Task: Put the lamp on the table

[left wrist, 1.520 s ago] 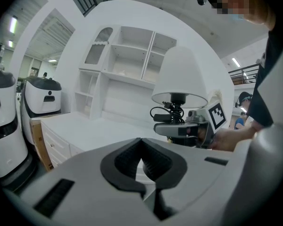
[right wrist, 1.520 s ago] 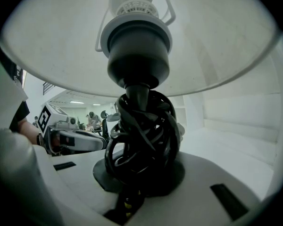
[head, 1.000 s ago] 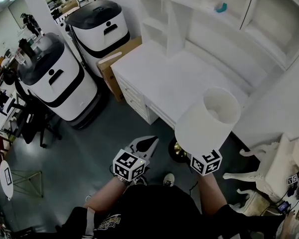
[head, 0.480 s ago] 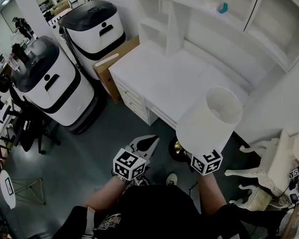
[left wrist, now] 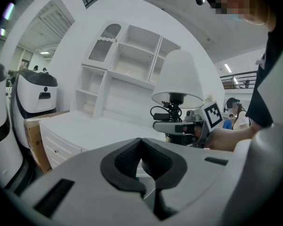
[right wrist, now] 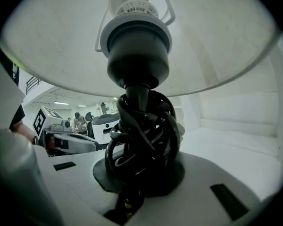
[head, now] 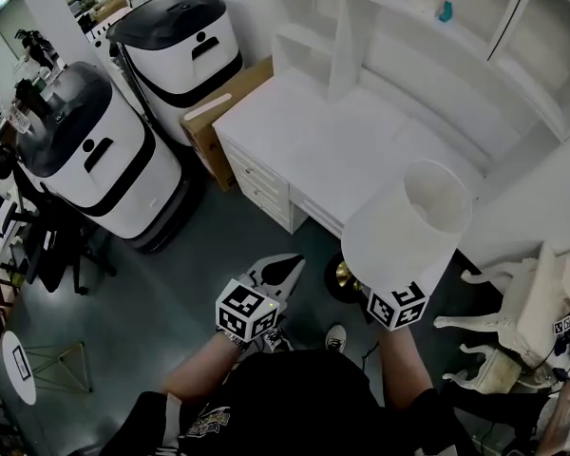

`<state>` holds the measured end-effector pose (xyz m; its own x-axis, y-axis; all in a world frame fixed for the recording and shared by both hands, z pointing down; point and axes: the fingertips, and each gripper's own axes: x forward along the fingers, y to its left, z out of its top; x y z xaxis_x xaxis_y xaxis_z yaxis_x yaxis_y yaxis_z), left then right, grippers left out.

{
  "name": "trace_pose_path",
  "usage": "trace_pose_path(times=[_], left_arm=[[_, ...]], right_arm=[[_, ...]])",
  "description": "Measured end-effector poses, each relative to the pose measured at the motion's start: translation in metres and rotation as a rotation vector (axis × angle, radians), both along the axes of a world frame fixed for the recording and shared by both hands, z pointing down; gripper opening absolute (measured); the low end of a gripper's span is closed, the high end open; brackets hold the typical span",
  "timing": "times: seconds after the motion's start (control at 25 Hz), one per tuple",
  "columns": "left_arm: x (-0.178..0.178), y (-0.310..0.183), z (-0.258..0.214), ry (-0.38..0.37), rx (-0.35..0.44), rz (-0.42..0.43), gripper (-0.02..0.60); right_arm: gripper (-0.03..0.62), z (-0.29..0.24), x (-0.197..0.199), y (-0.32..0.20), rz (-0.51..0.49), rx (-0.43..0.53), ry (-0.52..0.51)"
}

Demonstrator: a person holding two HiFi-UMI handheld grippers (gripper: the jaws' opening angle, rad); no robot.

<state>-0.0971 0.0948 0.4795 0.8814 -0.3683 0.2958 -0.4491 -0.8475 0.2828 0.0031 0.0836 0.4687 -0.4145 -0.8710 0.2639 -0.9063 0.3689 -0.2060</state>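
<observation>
Head view: white drum-shade lamp with black cord wound round its stem is held in the air, upright, over the dark grey floor, just in front of the white drawer desk. It is not yet on the table. The brass base is seen hanging below the shade, off any surface.

Right gripper: jaws closed partway on the cord-wrapped stem, which fills the gap between the pads. The grip looks firm.
Left gripper: jaws closed together with nothing between them, held idle beside the lamp.

Status, judged: pickup done, carry under way. Left to do: the lamp is to be brought over the desktop, set down on its base, then released.

Surface: the desktop is flat, white and bare, so ample room for the base is judged available. A white shelf unit stands along the back of it, with a small teal object on an upper shelf. Placement near the front edge would likely keep the shade away from the shelves.

Room: two white-and-black rounded machines are parked left of the desk, with a cardboard box beside the desk end. A white ornate chair is seen at right.
</observation>
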Motion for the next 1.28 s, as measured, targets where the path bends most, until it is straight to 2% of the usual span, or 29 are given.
trace_pose_path(times=[0.64,0.92,1.28], left_arm=[[-0.059,-0.026,0.001,0.014,0.0,0.04,0.006],[-0.054,-0.03,0.003,0.016,-0.008,0.052,0.006],[-0.024,-0.063,0.002,0.016,-0.01,0.027,0.006]], right_arm=[[0.052,0.001,-0.055,-0.025,0.047,0.0,0.006],[0.052,0.002,-0.051,-0.029,0.05,-0.01,0.009],[0.052,0.004,-0.02,-0.063,0.026,-0.018,0.015]])
